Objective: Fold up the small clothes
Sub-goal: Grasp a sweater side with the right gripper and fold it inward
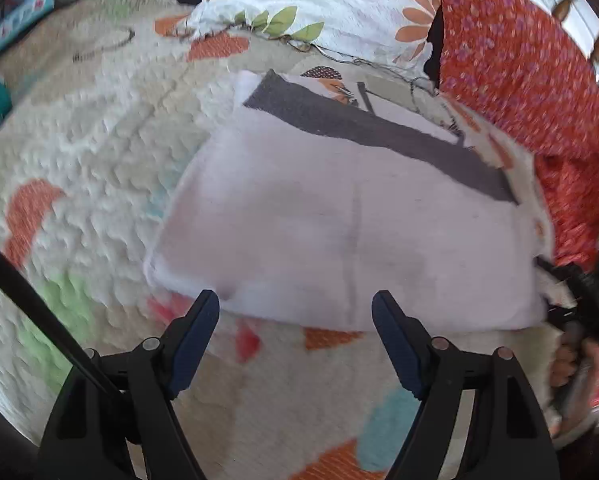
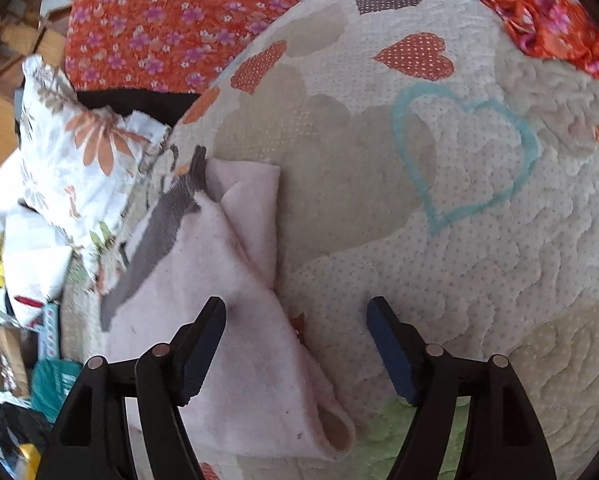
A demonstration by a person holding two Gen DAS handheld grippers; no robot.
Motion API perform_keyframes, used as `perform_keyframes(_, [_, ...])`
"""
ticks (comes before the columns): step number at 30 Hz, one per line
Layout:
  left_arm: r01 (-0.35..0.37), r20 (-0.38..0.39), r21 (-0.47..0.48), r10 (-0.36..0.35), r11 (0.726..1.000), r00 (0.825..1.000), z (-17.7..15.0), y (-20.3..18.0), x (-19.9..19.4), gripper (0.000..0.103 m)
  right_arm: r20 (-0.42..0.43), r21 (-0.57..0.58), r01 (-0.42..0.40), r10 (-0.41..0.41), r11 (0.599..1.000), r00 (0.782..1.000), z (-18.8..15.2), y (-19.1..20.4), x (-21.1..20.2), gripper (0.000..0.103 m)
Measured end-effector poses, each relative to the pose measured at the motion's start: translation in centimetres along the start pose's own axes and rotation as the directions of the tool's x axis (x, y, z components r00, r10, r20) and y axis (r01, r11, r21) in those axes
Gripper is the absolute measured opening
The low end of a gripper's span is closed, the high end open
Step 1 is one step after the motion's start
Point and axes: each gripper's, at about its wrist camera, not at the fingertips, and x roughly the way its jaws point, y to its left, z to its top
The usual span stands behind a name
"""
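Now the pale pink cloth lies folded on the quilt, just ahead of the left hand-held gripper. Its fingers are spread wide and hold nothing. A gray band runs along the far edge of the cloth. The right hand-held gripper is spread wide and empty too, with the cloth under its left finger and a loose flap pointing up ahead. One fold looks done. Next, I think, each gripper needs to pinch an edge and fold again. The cloth looks soft and fuzzy. The quilt is bumpy, with hearts.
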Motion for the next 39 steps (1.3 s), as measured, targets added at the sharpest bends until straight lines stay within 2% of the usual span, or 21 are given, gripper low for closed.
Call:
perform_keyframes(2, [-0.046,0.026,0.034,0.046,0.998,0.999,0.0,-0.2,0.1,0.078,0.018,0.047,-0.086,0.085,0.995,0.996,0.1,-0.5,-0.2,0.08])
perform_keyframes(3, [-0.055,0.031,0.044,0.053,0.998,0.998,0.0,-0.3,0.2,0.078,0.015,0.077,-0.157,0.156,0.985,0.988,0.2,-0.8,-0.1,0.08])
perform_keyframes(5, [-0.048,0.033,0.061,0.047,0.997,0.998,0.2,-0.5,0.4,0.078,-0.041,0.182,-0.316,0.329,0.931,0.944,0.0,-1.6,1.4,0.08])
perform_keyframes(6, [-0.044,0.032,0.068,0.042,0.997,0.999,0.3,-0.7,0.6,0.078,-0.046,0.187,-0.309,0.322,0.932,0.945,-0.1,-1.5,1.9,0.08])
perform_keyframes(10, [-0.042,0.023,0.097,0.04,0.994,0.999,0.6,-1.4,1.4,0.078,-0.027,0.042,-0.232,0.233,0.972,0.972,0.2,1.1,2.4,0.08])
perform_keyframes(15, [-0.035,0.03,0.125,0.031,0.992,0.999,1.5,-2.1,1.6,0.078,0.014,-0.02,-0.166,0.166,0.986,0.986,0.3,2.5,2.8,0.079])
perform_keyframes(16, [-0.032,0.04,0.127,0.027,0.991,0.999,1.8,-2.0,1.4,0.078,0.019,-0.039,-0.135,0.135,0.99,0.991,0.2,2.8,2.6,0.071])
perform_keyframes(17, [-0.034,0.047,0.127,0.028,0.991,0.999,2.0,-2.0,1.3,0.078,0.018,-0.068,-0.095,0.097,0.993,0.995,0.1,3.5,2.7,0.053])
perform_keyframes(18, [-0.033,0.059,0.124,0.025,0.992,0.998,2.3,-1.8,1.2,0.078,0.004,-0.11,-0.046,0.047,0.993,0.999,-0.1,4.4,3.1,0.049])
perform_keyframes(20, [-0.006,0.076,0.112,-0.003,0.994,0.997,2.7,-1.4,1.1,0.078,0.023,-0.183,0.039,-0.036,0.982,0.999,-0.6,5.6,3.0,0.034])
perform_keyframes(21, [0.014,0.078,0.098,-0.022,0.995,0.997,3.0,-1.2,1.3,0.078,0.028,-0.217,0.073,-0.069,0.973,0.997,-0.7,6.5,2.9,0.031])
perform_keyframes(24, [0.058,0.074,0.074,-0.063,0.996,0.995,3.4,-1.3,2.5,0.078,0.043,-0.241,0.077,-0.069,0.968,0.997,-0.7,8.0,2.0,0.026])
perform_keyframes(28, [0.013,0.093,0.099,-0.023,0.995,0.995,3.6,-3.3,4.2,0.078,0.051,-0.278,0.029,-0.015,0.96,0.999,-0.7,10.9,0.3,0.024])
perform_keyframes(33, [0.015,0.153,0.167,-0.041,0.986,0.987,3.7,-7.5,3.3,0.078,0.014,-0.356,0.007,-0.002,0.934,1.0,-1.5,15.4,0.2,0.023])
perform_keyframes(35, [-0.066,0.137,0.204,0.038,0.977,0.99,3.6,-8.9,3.9,0.078,0.009,-0.368,0.004,-0.001,0.93,1.0,-1.8,16.5,0.2,0.023])
perform_keyframes(37, [-0.154,0.065,0.27,0.142,0.95,0.988,3.1,-9.9,5.9,0.078,0.005,-0.366,-0.005,0.007,0.931,1.0,-1.8,17.1,0.3,0.023])
perform_keyframes(38, [-0.172,0.052,0.296,0.164,0.94,0.985,2.7,-10.1,6.7,0.079,0.001,-0.361,-0.014,0.015,0.933,1.0,-1.7,17.5,0.4,0.022])
perform_keyframes(39, [-0.18,0.08,0.298,0.163,0.938,0.983,2.5,-10.1,6.6,0.082,-0.004,-0.358,-0.022,0.022,0.934,1.0,-1.6,17.8,0.4,0.022])
